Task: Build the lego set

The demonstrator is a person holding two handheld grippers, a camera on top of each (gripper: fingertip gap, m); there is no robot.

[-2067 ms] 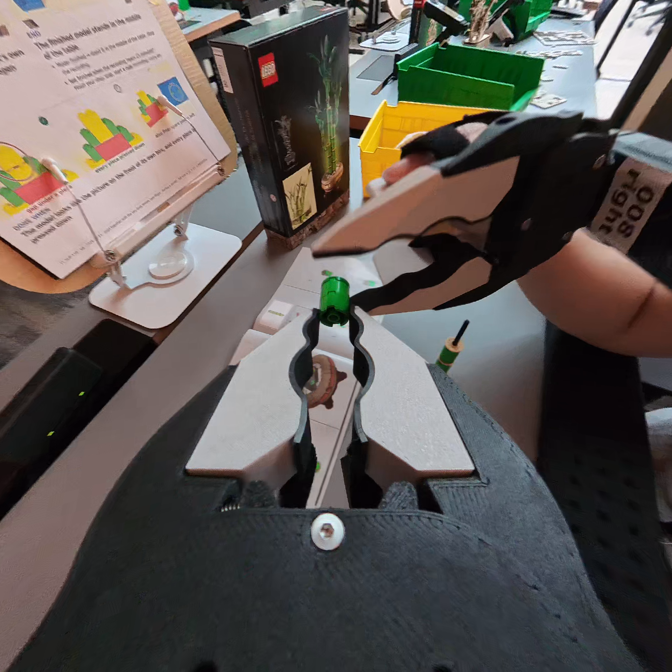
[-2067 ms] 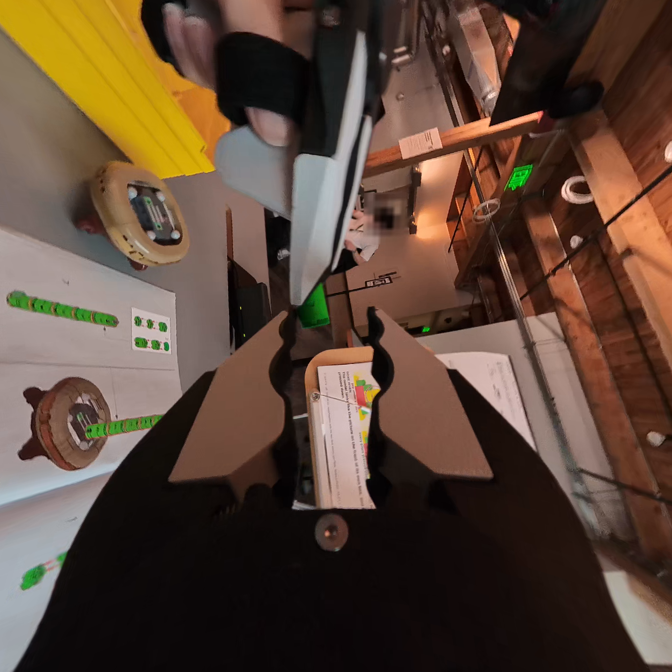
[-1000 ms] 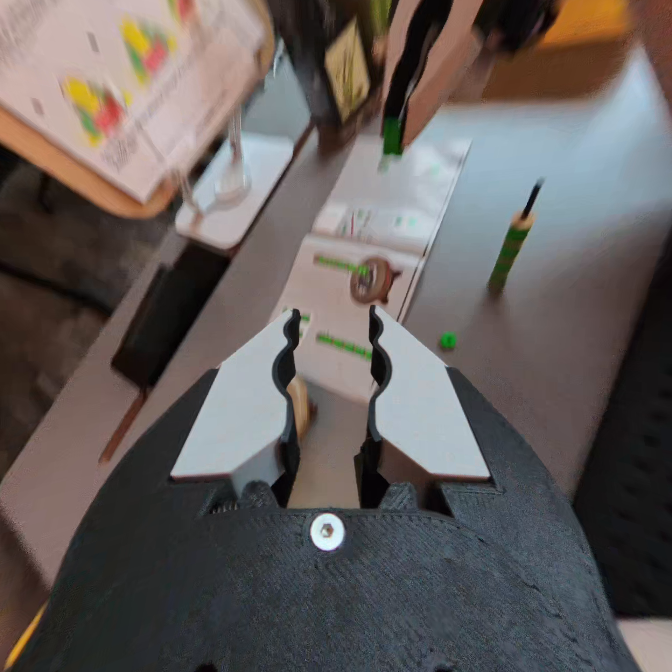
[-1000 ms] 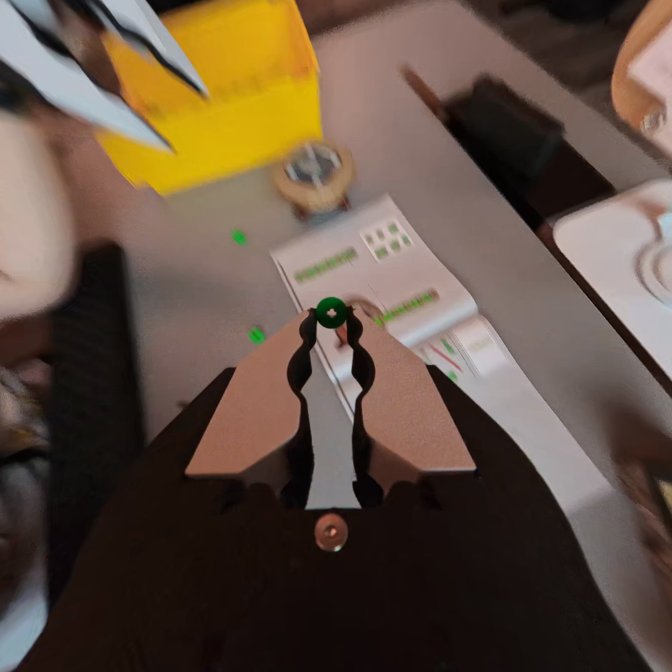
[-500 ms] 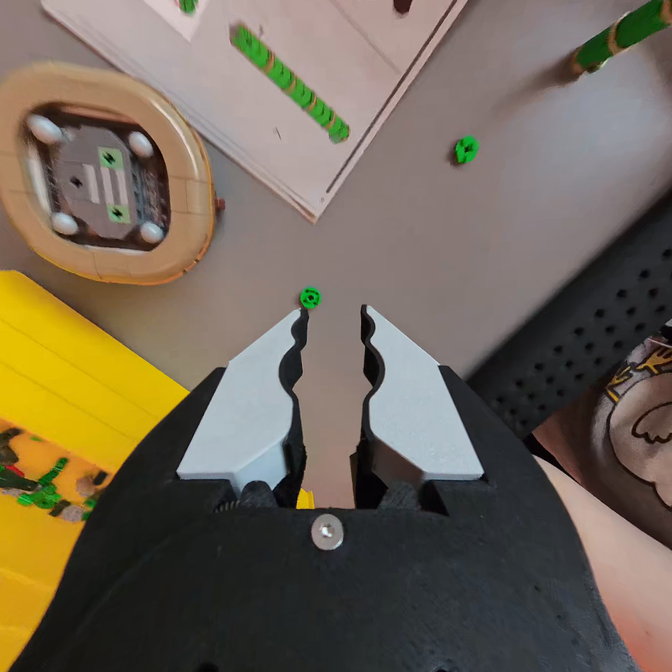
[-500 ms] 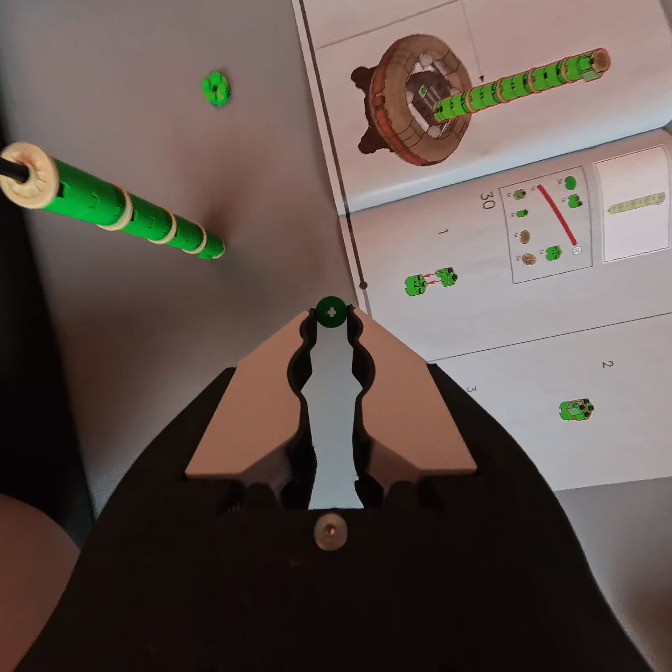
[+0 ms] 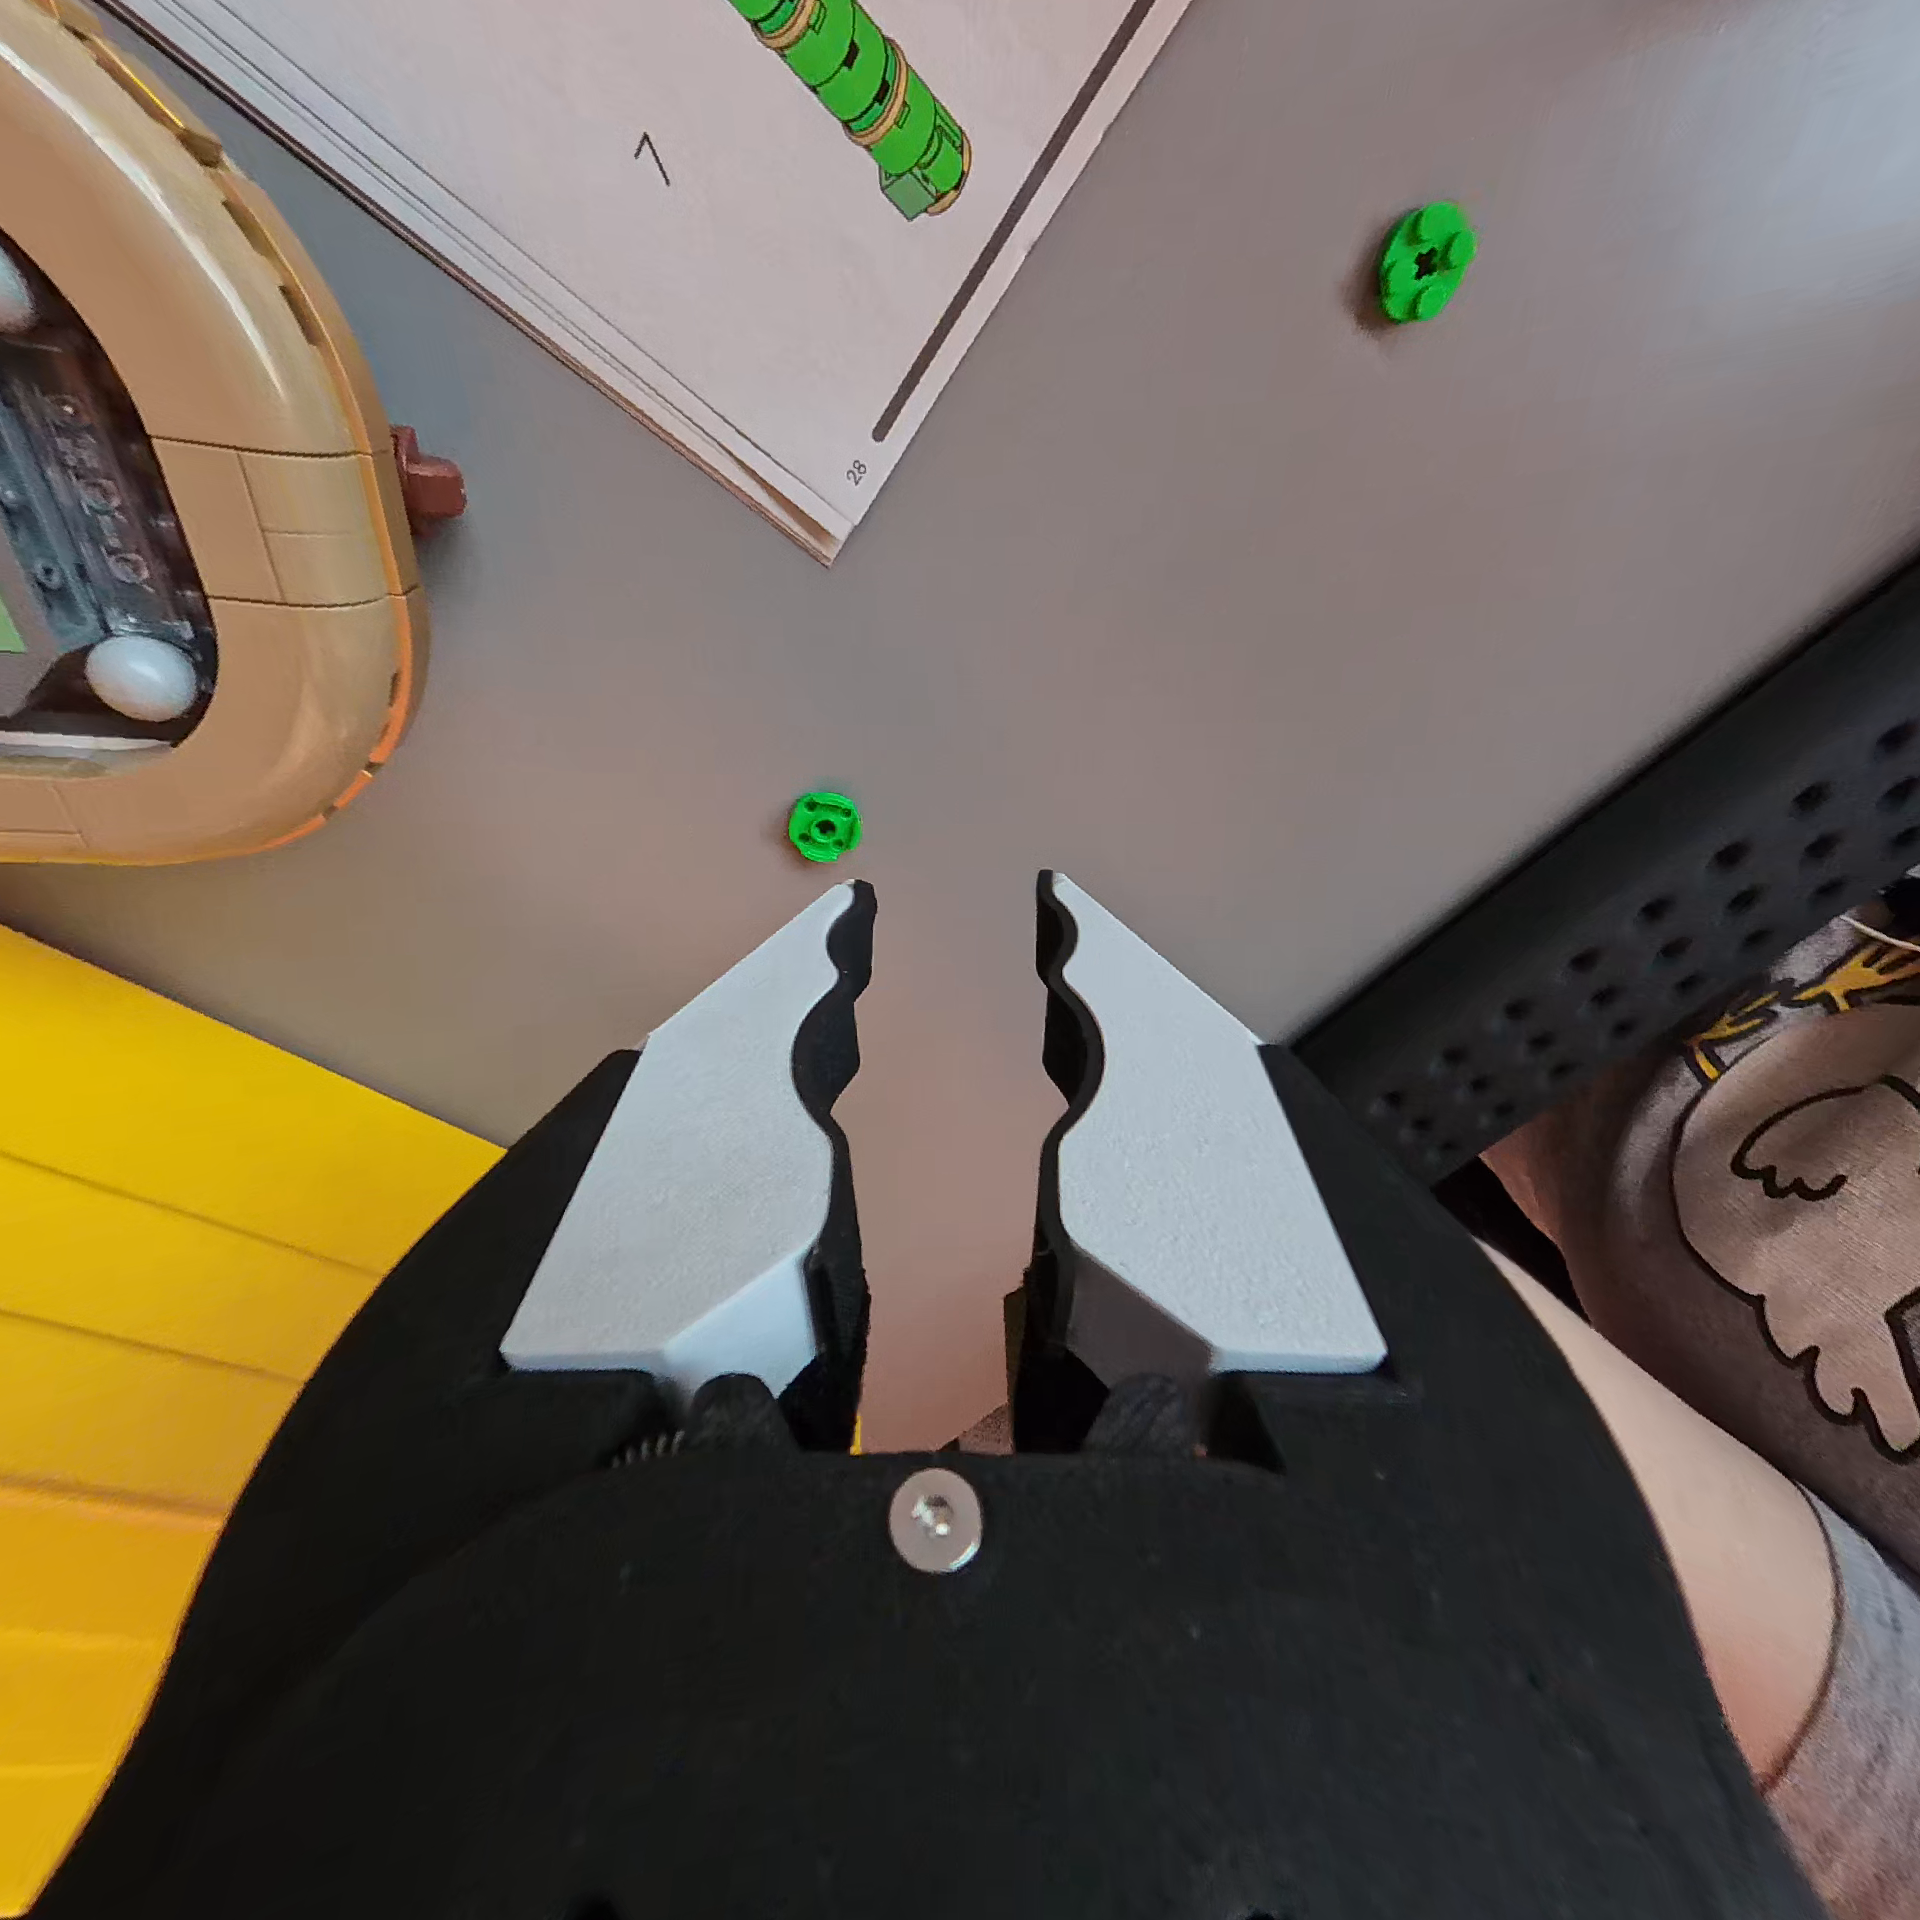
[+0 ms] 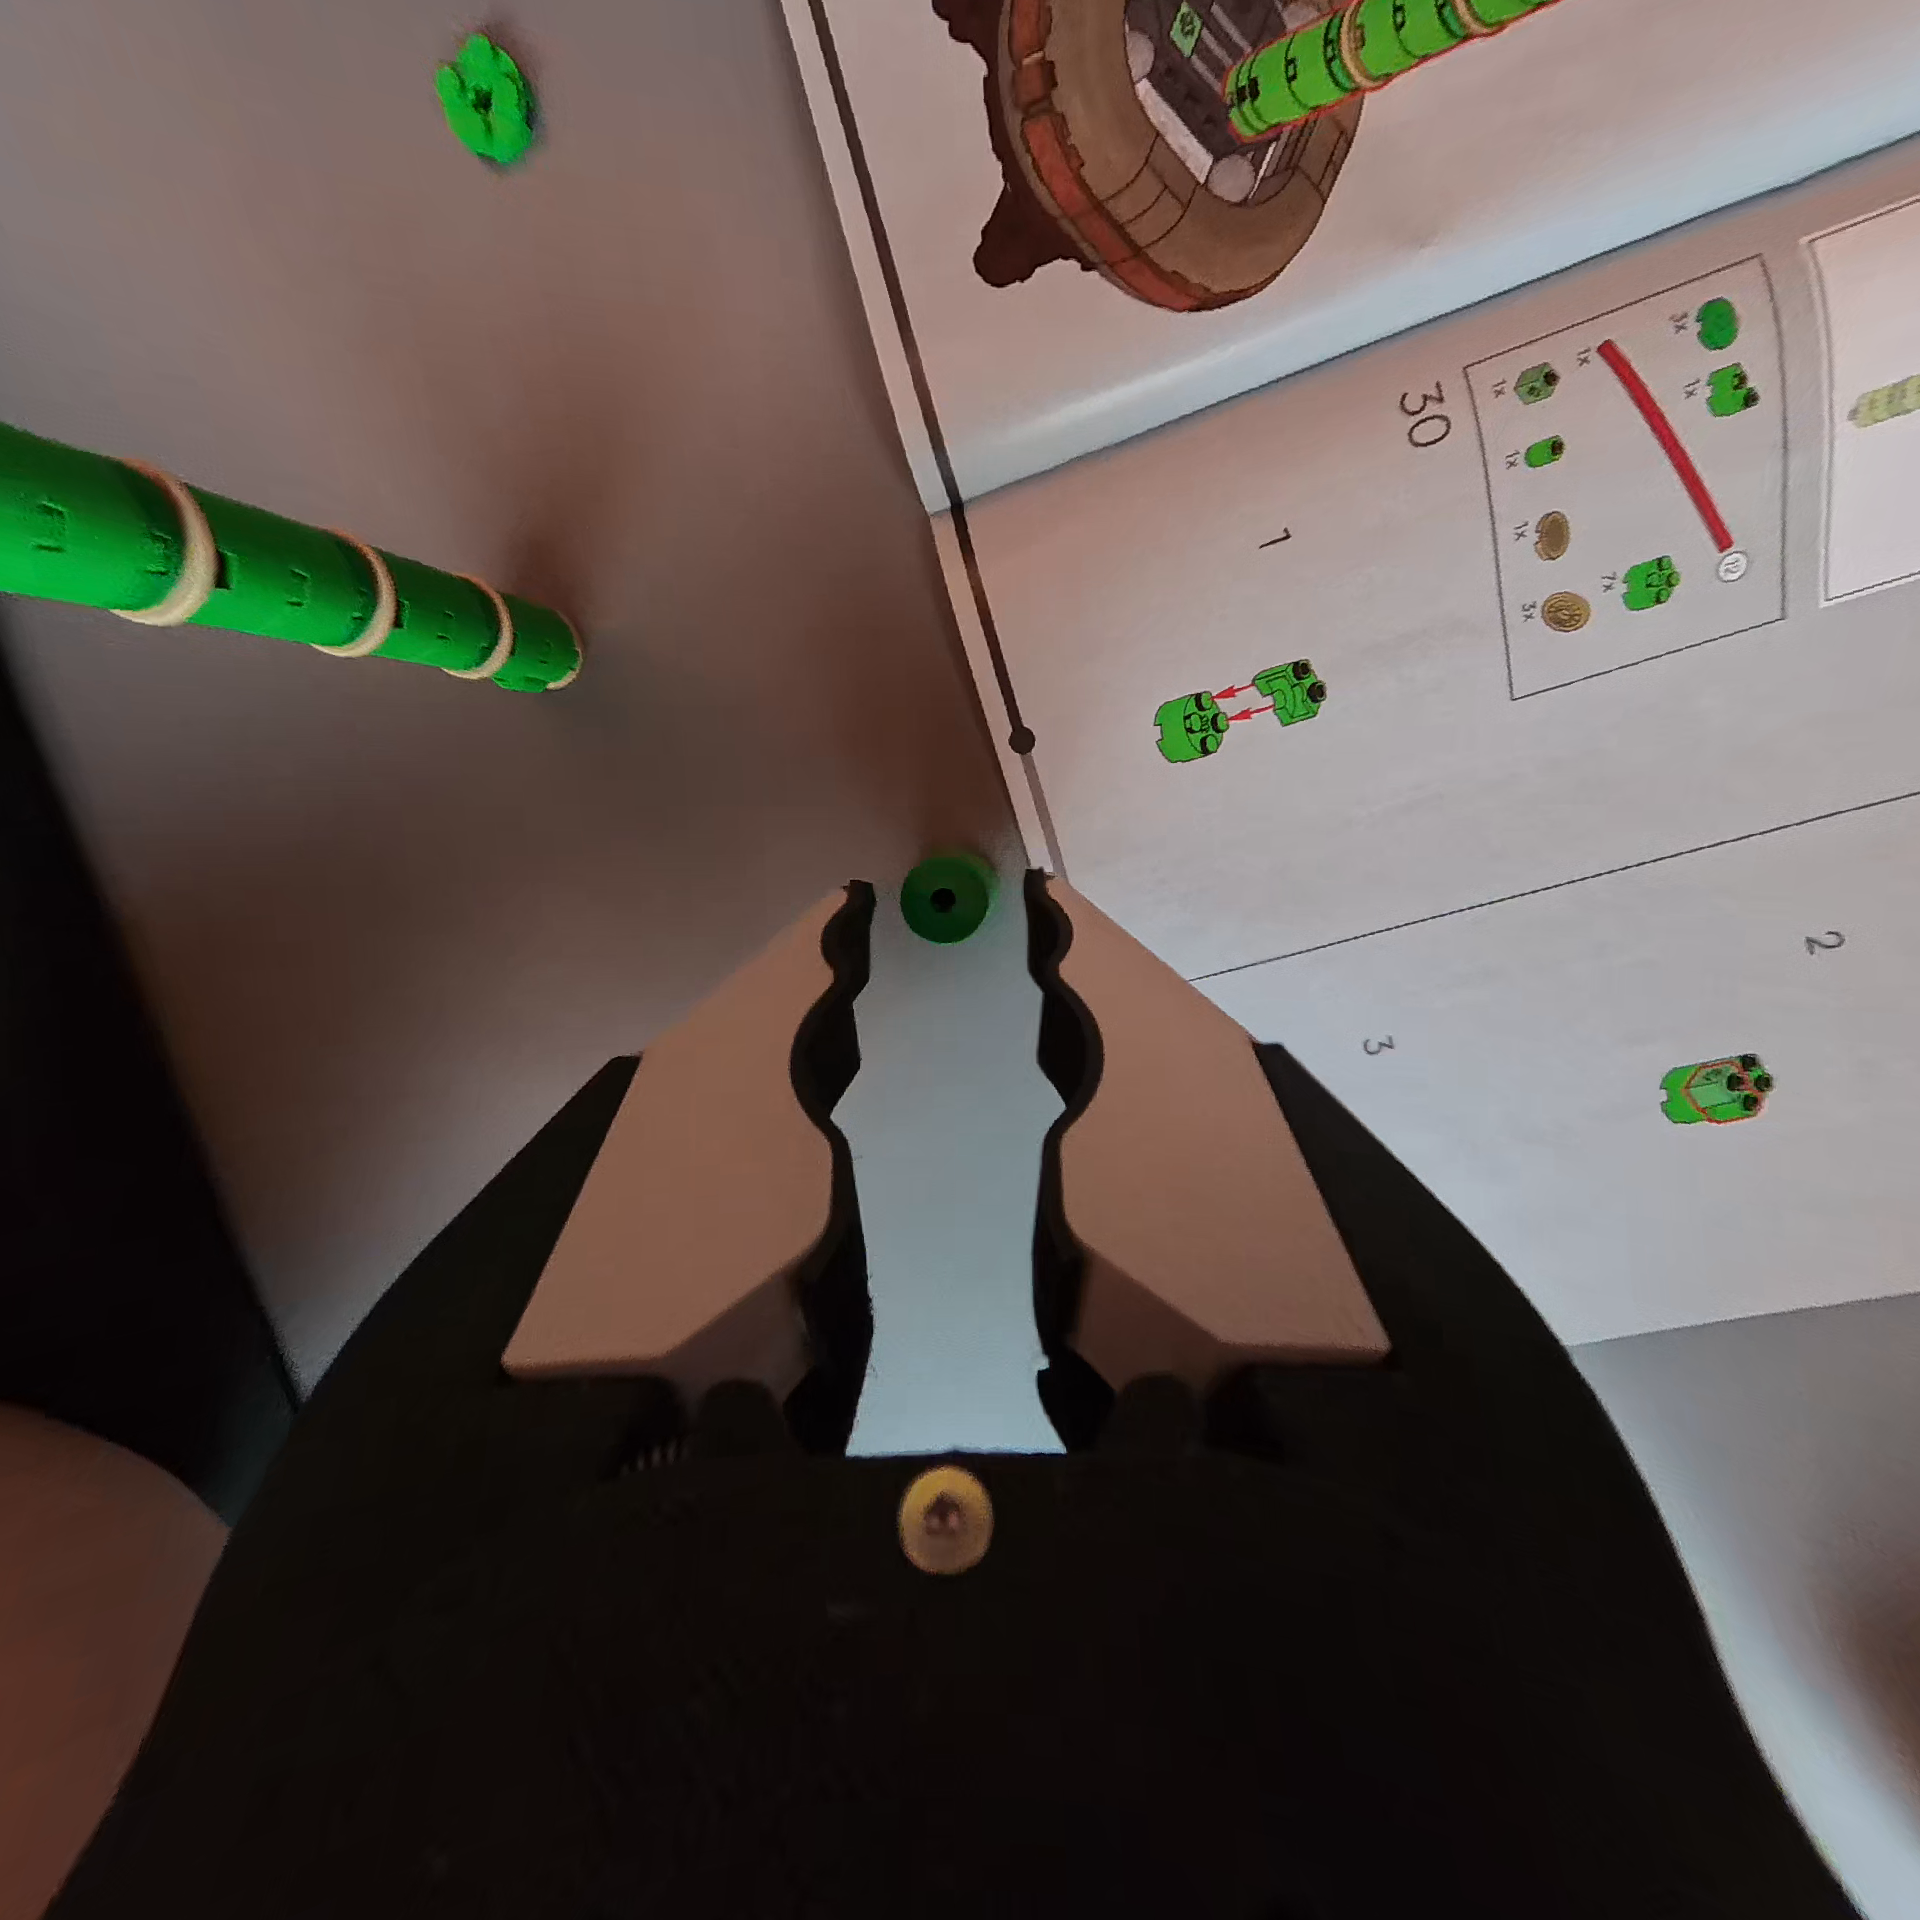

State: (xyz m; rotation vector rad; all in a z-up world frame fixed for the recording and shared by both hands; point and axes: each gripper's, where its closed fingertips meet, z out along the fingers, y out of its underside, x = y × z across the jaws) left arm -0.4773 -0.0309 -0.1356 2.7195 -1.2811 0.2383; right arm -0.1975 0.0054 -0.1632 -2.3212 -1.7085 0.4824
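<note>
My left gripper (image 7: 951, 883) is open and empty, low over the grey table. A small green round plate (image 7: 824, 826) lies just ahead of its left fingertip. A second green round piece (image 7: 1427, 260) lies farther right. My right gripper (image 8: 945, 888) is open. A green round brick (image 8: 943, 902) sits between its fingertips with a small gap on each side, at the edge of the instruction booklet (image 8: 1455, 831). A green bamboo stalk with tan rings (image 8: 312, 582) stands to the left, with another green round piece (image 8: 483, 99) beyond it.
The tan pot base (image 7: 291, 520) sits at the left, next to the booklet's corner (image 7: 727, 260). A yellow bin (image 7: 156, 1195) is at the lower left. A black perforated mat (image 7: 1662, 883) and a person's arm lie at the right.
My right gripper has opened and let go of the green round brick near the booklet's edge. My left gripper has come down closer to the small green plate.
</note>
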